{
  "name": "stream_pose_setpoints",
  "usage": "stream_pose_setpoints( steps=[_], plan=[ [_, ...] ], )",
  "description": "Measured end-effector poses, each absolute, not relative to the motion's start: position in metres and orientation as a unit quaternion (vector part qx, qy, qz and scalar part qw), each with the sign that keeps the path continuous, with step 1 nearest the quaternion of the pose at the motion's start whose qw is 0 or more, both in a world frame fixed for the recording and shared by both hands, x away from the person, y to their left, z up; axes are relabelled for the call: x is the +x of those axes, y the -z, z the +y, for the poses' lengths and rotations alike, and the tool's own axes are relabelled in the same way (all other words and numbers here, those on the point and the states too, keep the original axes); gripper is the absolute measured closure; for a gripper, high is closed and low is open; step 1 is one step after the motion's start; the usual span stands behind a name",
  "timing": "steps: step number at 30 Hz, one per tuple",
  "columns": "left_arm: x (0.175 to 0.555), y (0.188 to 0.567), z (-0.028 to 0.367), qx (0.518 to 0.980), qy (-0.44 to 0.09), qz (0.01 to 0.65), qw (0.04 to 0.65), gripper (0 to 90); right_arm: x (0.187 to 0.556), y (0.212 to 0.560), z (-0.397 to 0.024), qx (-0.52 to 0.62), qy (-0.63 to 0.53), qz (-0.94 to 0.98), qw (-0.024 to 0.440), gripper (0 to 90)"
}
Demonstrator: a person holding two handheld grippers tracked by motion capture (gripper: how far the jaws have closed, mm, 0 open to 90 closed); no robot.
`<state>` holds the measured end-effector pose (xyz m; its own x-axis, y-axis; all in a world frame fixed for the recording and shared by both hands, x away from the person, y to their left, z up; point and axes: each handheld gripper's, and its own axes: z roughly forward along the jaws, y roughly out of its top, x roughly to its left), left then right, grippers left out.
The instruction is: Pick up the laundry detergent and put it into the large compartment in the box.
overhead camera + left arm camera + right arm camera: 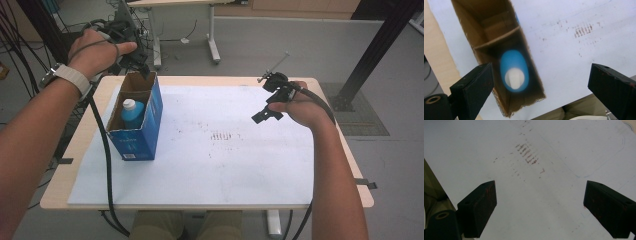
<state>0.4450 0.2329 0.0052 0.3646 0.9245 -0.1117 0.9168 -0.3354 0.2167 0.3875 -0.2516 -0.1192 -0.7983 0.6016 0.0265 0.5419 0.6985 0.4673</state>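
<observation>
My left gripper (539, 82) hangs wide open, empty, above the blue white-capped plastic bottle (514, 71) standing inside the open blue cardboard box (137, 120); my right gripper (540, 207) gapes empty over the white tabletop (544, 150).

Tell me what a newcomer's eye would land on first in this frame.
Probably the blue cardboard box, standing open-topped at the left of the white sheet, with a blue bottle with a white cap upright in its near compartment. The left gripper hangs above the box's far end, jaws wide with nothing between them. The right gripper hovers open over the sheet's right side.
</observation>
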Motion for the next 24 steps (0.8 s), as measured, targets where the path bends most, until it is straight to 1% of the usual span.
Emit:
stream_pose_setpoints(
  steps=[6,9,18,24],
  plan=[
    [0.445,-0.018,0.229,0.825,-0.023,0.551,0.122,7.5,0.390,0.120,-0.253,0.318,-0.232,0.918,0.058,11.2],
    [0.445,-0.024,0.223,0.842,-0.029,0.524,0.127,7.6,0.391,0.121,-0.253,0.318,-0.233,0.917,0.057,11.2],
    [0.454,-0.024,0.194,0.897,-0.012,0.427,0.111,7.2,0.394,0.118,-0.254,0.320,-0.230,0.917,0.057,11.0],
    [0.457,-0.021,0.177,0.920,-0.006,0.376,0.111,7.6,0.393,0.117,-0.257,0.326,-0.230,0.915,0.057,11.0]
  ],
)
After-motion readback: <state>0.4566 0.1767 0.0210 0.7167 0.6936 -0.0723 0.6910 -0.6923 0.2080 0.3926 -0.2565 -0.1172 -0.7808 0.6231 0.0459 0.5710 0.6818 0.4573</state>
